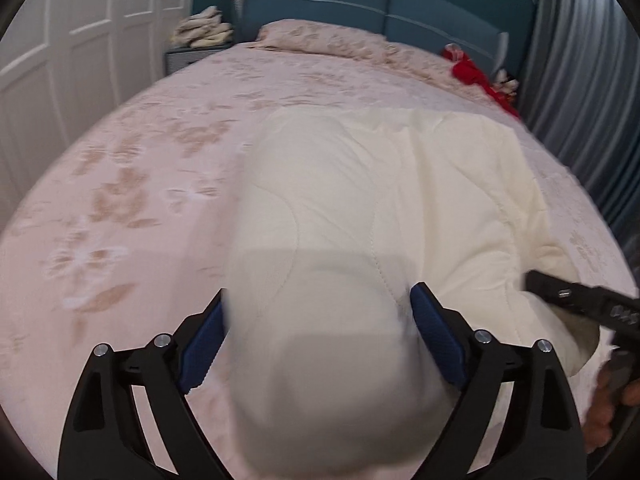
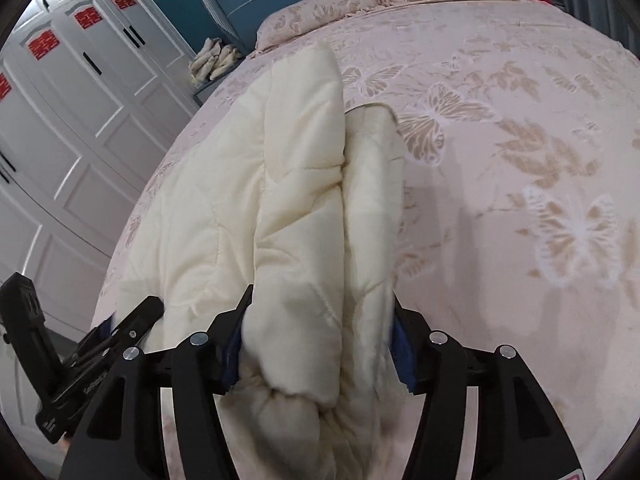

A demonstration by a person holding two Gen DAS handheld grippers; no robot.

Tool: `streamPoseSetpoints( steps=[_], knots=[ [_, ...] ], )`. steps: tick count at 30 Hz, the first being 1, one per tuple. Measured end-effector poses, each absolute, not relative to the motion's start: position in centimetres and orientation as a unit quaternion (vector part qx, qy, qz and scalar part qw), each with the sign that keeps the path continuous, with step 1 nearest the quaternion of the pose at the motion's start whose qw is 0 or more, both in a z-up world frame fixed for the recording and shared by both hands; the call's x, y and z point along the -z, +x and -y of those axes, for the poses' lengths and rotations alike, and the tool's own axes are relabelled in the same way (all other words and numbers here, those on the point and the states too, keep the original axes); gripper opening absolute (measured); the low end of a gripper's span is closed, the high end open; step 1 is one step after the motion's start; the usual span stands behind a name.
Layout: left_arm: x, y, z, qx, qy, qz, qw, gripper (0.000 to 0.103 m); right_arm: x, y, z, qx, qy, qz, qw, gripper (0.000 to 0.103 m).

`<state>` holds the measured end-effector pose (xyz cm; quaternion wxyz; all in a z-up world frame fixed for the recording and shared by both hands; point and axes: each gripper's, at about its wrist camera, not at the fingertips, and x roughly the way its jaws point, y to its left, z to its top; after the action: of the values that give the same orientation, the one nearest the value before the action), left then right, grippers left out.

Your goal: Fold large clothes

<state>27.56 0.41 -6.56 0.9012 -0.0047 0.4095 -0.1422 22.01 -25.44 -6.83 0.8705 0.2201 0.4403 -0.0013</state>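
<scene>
A cream quilted padded garment (image 1: 380, 200) lies on the pink floral bed (image 1: 140, 184). My left gripper (image 1: 320, 332) is shut on a thick fold of the garment at its near end, blue pads pressing both sides. My right gripper (image 2: 318, 340) is shut on another bunched fold of the same garment (image 2: 280, 184), which stretches away from it up the bed (image 2: 520, 140). Each gripper shows in the other's view: the right at the right edge (image 1: 580, 304), the left at the lower left (image 2: 92, 356).
White wardrobe doors (image 2: 72, 100) stand left of the bed. A teal headboard (image 1: 380, 4) and a pillow (image 1: 320, 40) lie at the far end. A red cloth (image 1: 472, 68) sits at the far right corner. Folded items (image 1: 204, 28) rest on a bedside stand.
</scene>
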Motion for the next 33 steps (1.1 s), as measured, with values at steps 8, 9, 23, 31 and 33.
streamPoseSetpoints(
  steps=[8,9,23,31,33],
  knots=[
    [-0.3,23.7,-2.7,0.062,0.000,-0.434,0.899,0.086,-1.1,15.5,22.3,0.031,0.134,-0.402,0.905,0.030],
    [-0.4,23.6,-2.8,0.058,-0.007,-0.441,0.896,0.086,-1.2,15.5,21.7,0.025,0.127,-0.407,0.904,0.022],
    [2.4,24.3,0.8,0.019,0.026,-0.484,0.874,0.085,4.9,19.3,19.3,0.057,0.044,-0.495,0.866,0.000],
    [5.0,25.0,1.6,0.016,0.032,-0.507,0.861,0.086,8.0,20.5,19.8,0.064,0.056,-0.522,0.849,0.000],
    [5.5,25.1,1.8,0.016,0.034,-0.510,0.859,0.086,8.8,20.7,19.9,0.064,0.062,-0.527,0.845,0.000]
  ],
)
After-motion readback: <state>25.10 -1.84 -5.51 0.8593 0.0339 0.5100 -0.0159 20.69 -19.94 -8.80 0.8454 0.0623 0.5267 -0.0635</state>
